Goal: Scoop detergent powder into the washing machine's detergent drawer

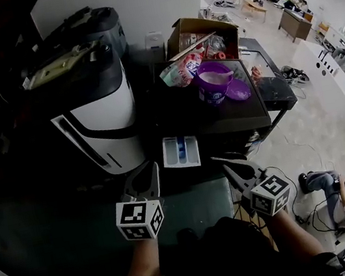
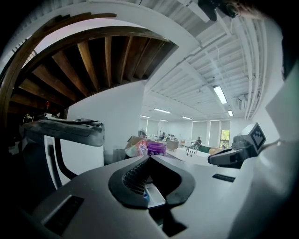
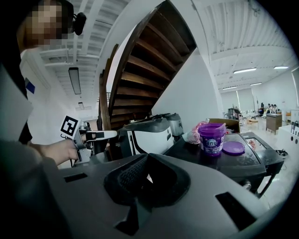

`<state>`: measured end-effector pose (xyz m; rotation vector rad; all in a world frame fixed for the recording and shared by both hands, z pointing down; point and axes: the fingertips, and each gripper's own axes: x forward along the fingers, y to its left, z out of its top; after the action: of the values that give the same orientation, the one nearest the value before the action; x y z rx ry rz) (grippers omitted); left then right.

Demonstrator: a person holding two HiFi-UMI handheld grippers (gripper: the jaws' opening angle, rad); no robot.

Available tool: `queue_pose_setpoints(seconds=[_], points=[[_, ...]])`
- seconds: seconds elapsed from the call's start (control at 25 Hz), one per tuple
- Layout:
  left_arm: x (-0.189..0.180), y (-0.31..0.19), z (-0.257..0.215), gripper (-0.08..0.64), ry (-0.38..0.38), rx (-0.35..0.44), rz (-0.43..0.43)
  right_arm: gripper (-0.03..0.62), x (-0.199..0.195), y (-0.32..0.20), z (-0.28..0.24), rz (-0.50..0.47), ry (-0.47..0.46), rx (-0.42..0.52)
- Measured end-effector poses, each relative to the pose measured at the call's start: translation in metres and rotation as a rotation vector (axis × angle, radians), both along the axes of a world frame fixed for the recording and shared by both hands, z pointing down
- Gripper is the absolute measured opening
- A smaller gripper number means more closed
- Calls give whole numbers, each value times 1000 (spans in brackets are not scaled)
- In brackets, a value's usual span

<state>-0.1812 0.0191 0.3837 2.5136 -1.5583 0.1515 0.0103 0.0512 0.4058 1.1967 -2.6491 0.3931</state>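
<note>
1. Nearest the camera, the left gripper [image 1: 150,171] and the right gripper [image 1: 225,166] are pointing toward 12 o'clock. Each is carrying a cube of black-and-white square markers, which are patterns and not letters.
2. The left gripper's fingers [image 2: 135,175] are pressing together at the tips and gripping nothing. The white and blue of the drawer is showing through the gap behind them.
3. The right gripper's fingers [image 3: 128,179] are likewise meeting at the tips and holding nothing.
4. The detergent drawer [image 1: 180,151] is standing pulled out, white with a blue compartment. It is lying just beyond both sets of fingertips, at 1 o'clock from the left ones and 11 o'clock from the right ones, touching neither.
5. The purple detergent tub [image 1: 214,82] is sitting open on the dark washing machine top [image 1: 222,118], at 1 o'clock from the drawer and well apart from the fingers. Its lid [image 1: 238,90] is lying flat just beside it at 4 o'clock.
6. The tub's label is showing blue and white print too small to read. A pink bag [image 1: 183,69] at the tub's 10 o'clock is carrying equally unreadable print.
7. A cardboard box [image 1: 201,33] is standing open behind the tub at 12 o'clock.
</note>
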Motion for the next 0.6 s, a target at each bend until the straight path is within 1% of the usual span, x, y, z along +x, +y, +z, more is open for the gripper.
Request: queue_pose_setpoints(seconds=[0.2, 0.4, 0.6], points=[[3, -6, 3, 8, 3, 2, 12, 15, 0, -7, -1, 4, -3, 16], [11, -17, 4, 8, -11, -5, 28, 15, 4, -18, 2, 11, -21, 14], [31, -43, 5, 8, -26, -11, 53, 15, 22, -44, 7, 32, -39, 12]])
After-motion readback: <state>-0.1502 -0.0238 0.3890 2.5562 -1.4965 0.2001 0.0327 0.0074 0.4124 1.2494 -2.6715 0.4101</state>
